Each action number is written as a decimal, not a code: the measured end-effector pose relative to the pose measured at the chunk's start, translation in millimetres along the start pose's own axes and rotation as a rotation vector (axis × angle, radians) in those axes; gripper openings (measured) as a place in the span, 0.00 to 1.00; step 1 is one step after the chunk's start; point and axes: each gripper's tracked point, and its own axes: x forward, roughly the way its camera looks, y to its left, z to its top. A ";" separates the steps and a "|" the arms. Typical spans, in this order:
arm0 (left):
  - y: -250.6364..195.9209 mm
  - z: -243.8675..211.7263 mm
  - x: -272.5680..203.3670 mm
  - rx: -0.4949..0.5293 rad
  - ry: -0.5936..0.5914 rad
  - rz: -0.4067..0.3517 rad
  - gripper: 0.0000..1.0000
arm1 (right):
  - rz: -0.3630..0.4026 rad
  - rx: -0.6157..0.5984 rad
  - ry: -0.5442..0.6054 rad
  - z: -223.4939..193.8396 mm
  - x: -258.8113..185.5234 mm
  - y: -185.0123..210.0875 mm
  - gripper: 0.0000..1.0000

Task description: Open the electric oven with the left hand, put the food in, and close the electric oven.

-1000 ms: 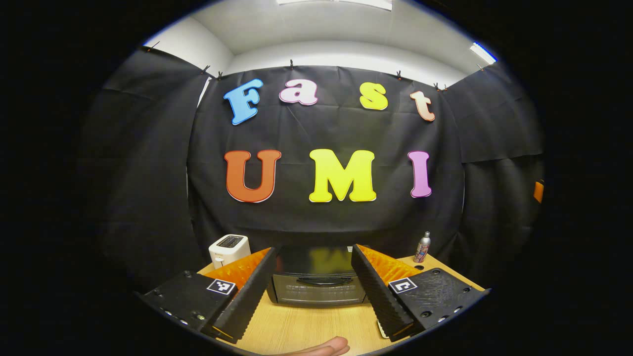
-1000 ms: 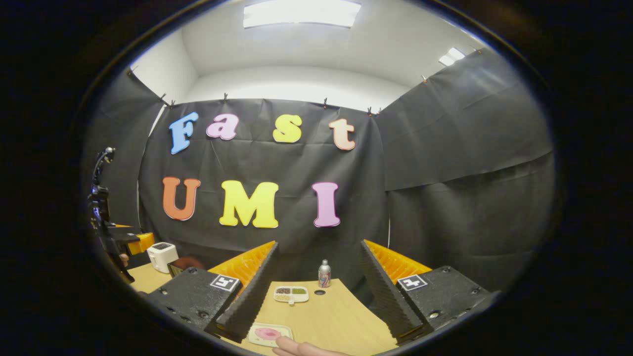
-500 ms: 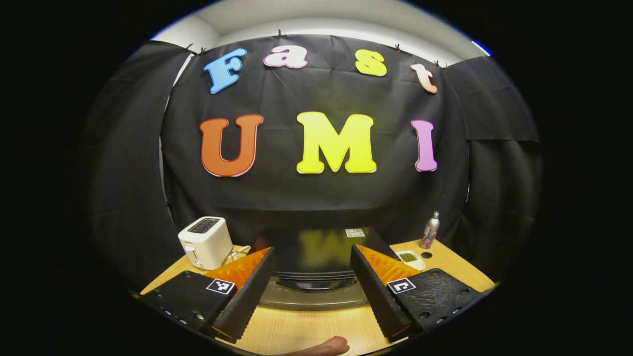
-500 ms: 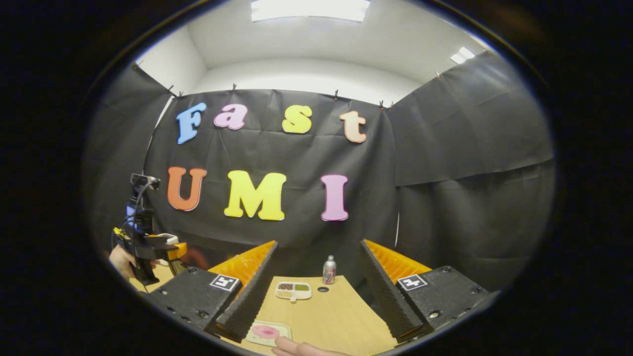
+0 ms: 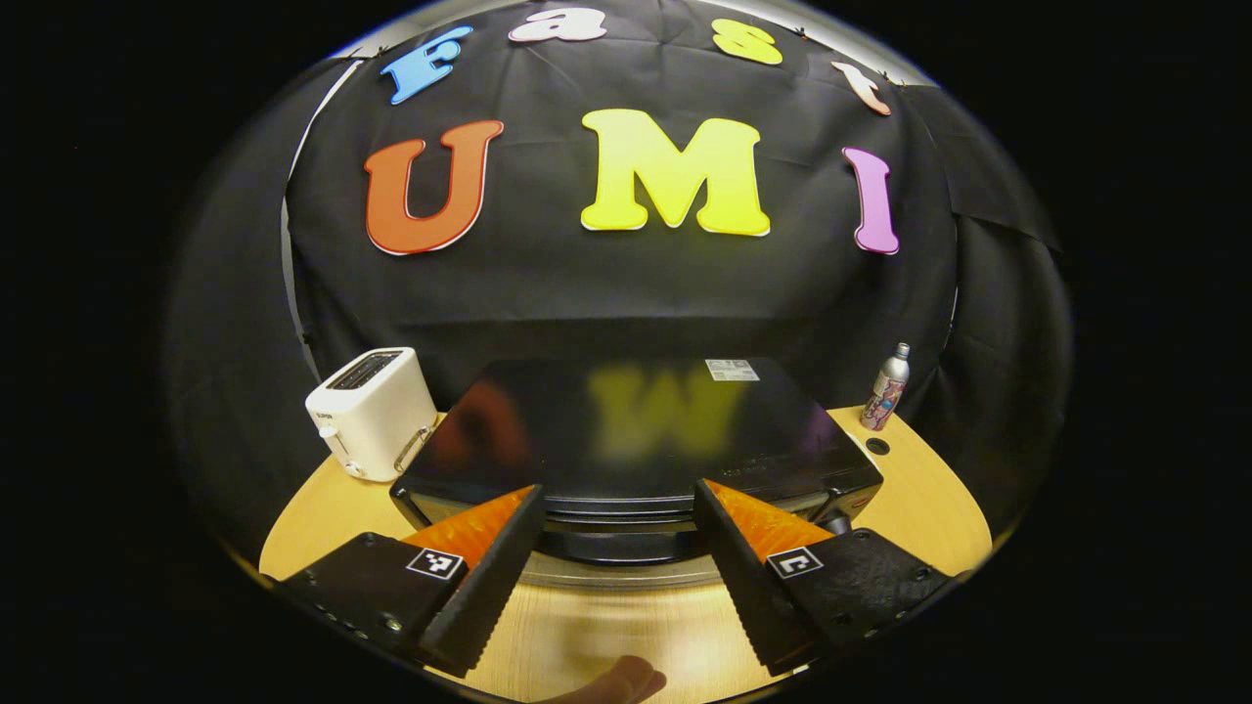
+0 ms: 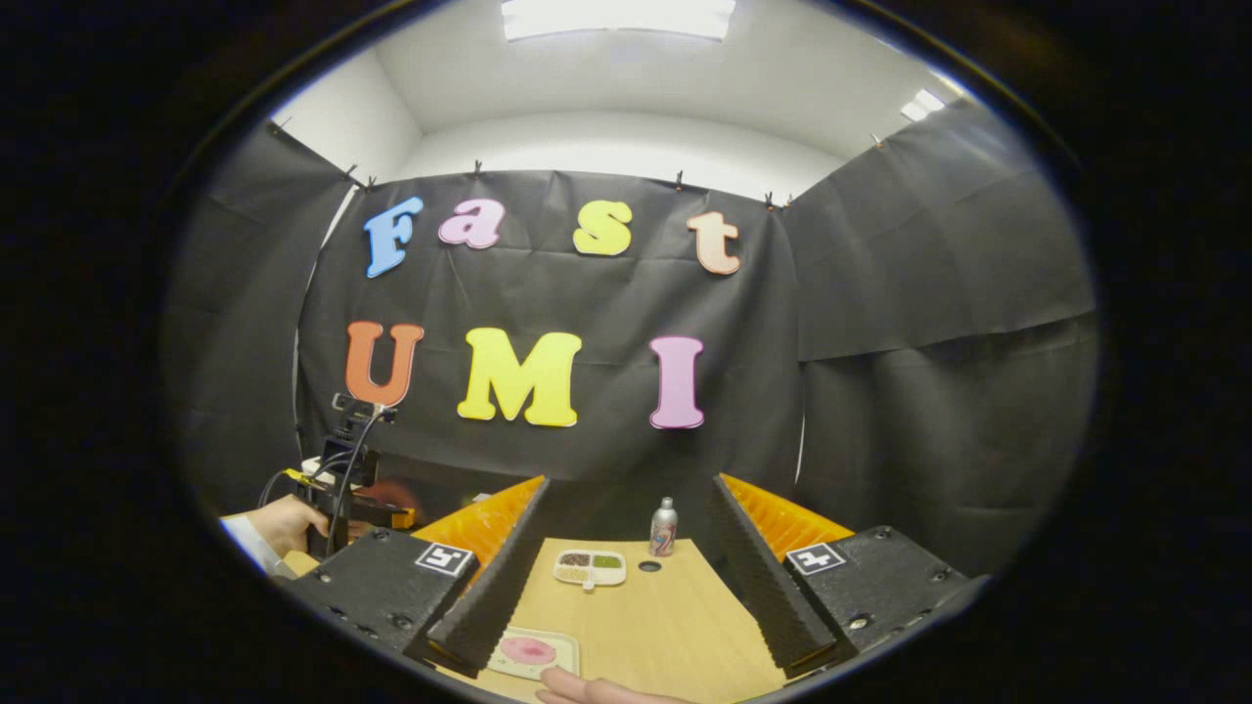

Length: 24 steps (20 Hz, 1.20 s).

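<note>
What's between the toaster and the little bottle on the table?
The black oven sits between the toaster and the bottle, seen in the left gripper view.

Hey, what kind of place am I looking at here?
Likely a mock kitchen set in a recording booth: a black electric oven and a white toaster sit on a wooden table, with black cloth hung all round as walls.

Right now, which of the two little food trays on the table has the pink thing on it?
The near tray, beside the right gripper's left finger. It holds one pink, round piece of food. The far tray, beside the bottle, has small compartments of brown and green bits instead.
</note>
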 end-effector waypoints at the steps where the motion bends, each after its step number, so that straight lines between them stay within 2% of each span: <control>1: -0.8 4.4 4.0 0.014 -0.026 0.000 0.97 | -0.002 0.002 0.009 -4.2 3.0 -2.8 0.99; 4: -8.4 -1.9 2.1 0.007 0.028 -0.025 0.96 | -0.004 0.014 0.036 -13.8 6.9 -7.7 0.99; 12: -11.4 -19.2 -23.2 0.029 0.096 -0.008 0.96 | 0.006 0.014 0.027 -14.6 -4.6 -8.5 0.99; 24: -18.3 -76.1 -71.9 0.030 0.092 -0.013 0.96 | 0.033 -0.001 0.049 -26.5 -27.9 -2.6 0.99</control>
